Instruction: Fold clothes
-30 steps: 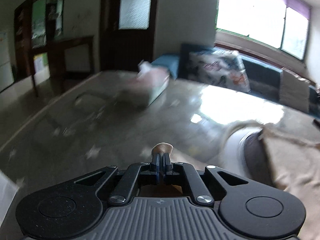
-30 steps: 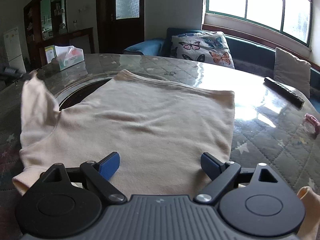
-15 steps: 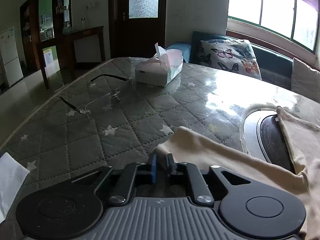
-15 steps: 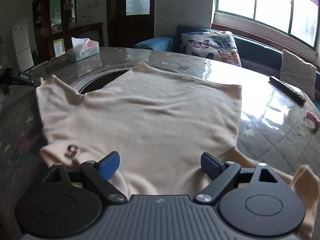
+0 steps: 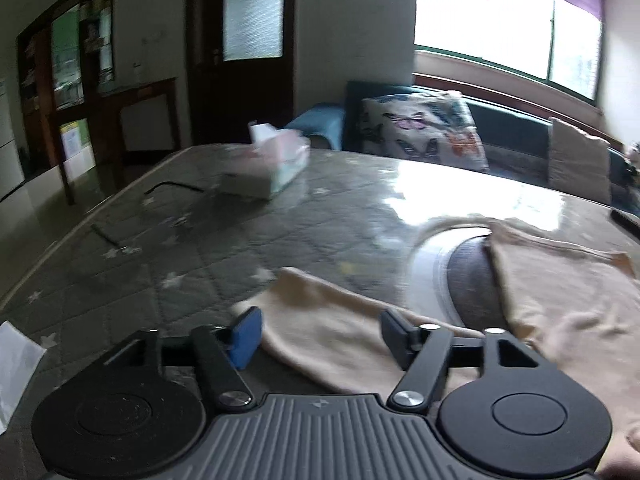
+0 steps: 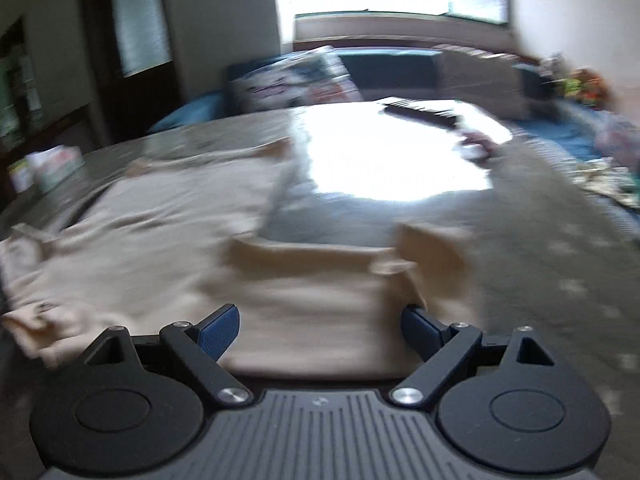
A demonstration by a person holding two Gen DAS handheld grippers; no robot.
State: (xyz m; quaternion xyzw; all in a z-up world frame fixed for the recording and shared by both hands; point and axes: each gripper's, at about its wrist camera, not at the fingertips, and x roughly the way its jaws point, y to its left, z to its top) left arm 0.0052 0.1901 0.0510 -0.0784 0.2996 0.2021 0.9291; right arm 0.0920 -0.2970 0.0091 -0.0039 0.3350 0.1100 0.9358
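Observation:
A beige T-shirt [image 6: 160,248] lies spread flat on the quilted table [image 5: 240,248]. In the left wrist view its left sleeve [image 5: 320,320] rests flat on the table. My left gripper [image 5: 320,334] hangs just over that sleeve with its jaws opening; the cloth lies between them but the pads do not press on it. In the blurred right wrist view my right gripper [image 6: 320,328] stands open above the shirt's near edge, beside the right sleeve [image 6: 432,256], holding nothing.
A tissue box [image 5: 272,168] and a pair of glasses [image 5: 160,208] lie at the table's far left. A remote control [image 6: 420,114] lies at the far right. A round inset [image 5: 460,276] shows beside the shirt. A white paper [image 5: 16,364] sits at the near left edge.
My left gripper laid the sleeve on the table, then opened and let it go. The right gripper swung right along the shirt's near edge and stayed open.

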